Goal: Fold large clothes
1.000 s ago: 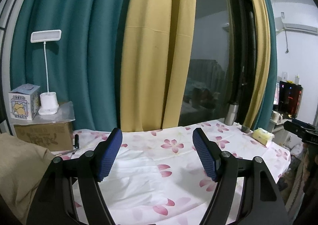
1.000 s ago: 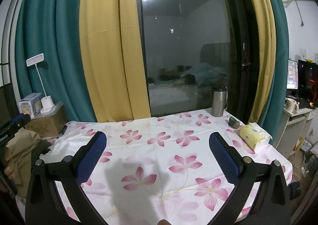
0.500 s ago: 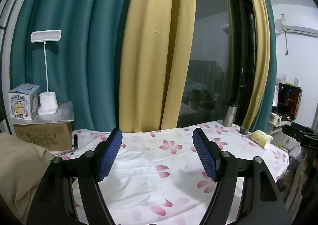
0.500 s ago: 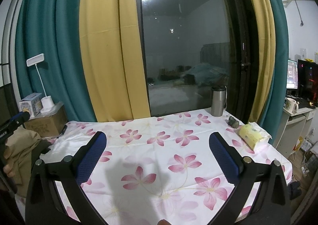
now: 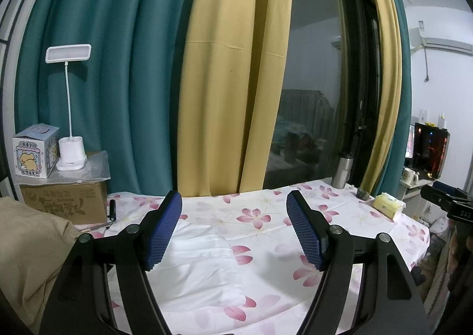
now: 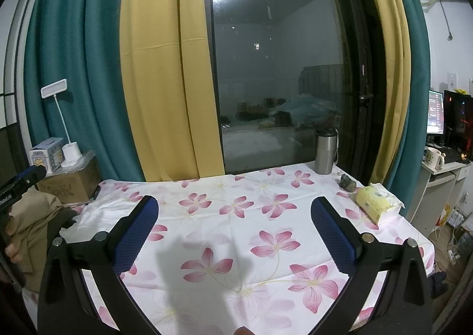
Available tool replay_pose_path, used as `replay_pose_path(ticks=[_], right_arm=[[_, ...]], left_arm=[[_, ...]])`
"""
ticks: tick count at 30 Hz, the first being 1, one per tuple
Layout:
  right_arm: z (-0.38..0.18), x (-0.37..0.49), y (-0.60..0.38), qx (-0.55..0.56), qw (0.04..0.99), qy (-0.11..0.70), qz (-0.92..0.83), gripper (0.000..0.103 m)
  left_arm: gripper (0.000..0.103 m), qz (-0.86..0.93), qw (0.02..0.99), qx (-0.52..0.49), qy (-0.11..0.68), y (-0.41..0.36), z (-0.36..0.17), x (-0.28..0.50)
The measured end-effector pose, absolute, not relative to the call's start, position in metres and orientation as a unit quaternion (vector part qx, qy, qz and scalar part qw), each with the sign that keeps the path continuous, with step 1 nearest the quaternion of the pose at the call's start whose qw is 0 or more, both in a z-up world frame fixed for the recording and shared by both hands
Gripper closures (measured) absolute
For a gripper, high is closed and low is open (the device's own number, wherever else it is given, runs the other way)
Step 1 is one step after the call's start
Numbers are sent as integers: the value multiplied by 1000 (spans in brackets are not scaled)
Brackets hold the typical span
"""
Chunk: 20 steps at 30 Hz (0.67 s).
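A folded white garment (image 5: 204, 270) lies on the flowered tablecloth (image 5: 266, 216) at the table's left end; it also shows in the right wrist view (image 6: 97, 216). A tan garment (image 5: 26, 252) is heaped off the table's left side and shows in the right wrist view (image 6: 32, 216) too. My left gripper (image 5: 233, 231) is open and empty, held above the white garment. My right gripper (image 6: 235, 231) is open and empty above the middle of the tablecloth (image 6: 266, 208).
A cardboard box (image 5: 63, 202) with a small carton and a white desk lamp (image 5: 69, 116) stands at the back left. A steel tumbler (image 6: 325, 151), a small dark object (image 6: 347, 181) and a yellow tissue pack (image 6: 375, 202) sit at the back right. Curtains and a window are behind; a desk with a mug (image 6: 433, 157) is right.
The left gripper's view has tilted slightly downward toward the table. The right gripper has hardly moved. Both stay open and empty.
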State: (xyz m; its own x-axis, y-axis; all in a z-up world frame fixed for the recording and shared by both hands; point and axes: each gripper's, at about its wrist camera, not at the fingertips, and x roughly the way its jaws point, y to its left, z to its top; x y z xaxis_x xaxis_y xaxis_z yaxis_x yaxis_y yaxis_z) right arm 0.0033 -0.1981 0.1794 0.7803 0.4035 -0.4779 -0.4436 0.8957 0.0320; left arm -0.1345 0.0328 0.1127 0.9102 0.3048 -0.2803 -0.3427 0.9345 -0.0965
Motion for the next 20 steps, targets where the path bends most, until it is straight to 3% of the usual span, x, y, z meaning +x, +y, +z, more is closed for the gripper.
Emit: replay_pose_path(ticks=[20], right_arm=[[174,9,-203,-47,937,258,233,1]], left_arm=[[27,167,973,-66,142,29,109,-129]])
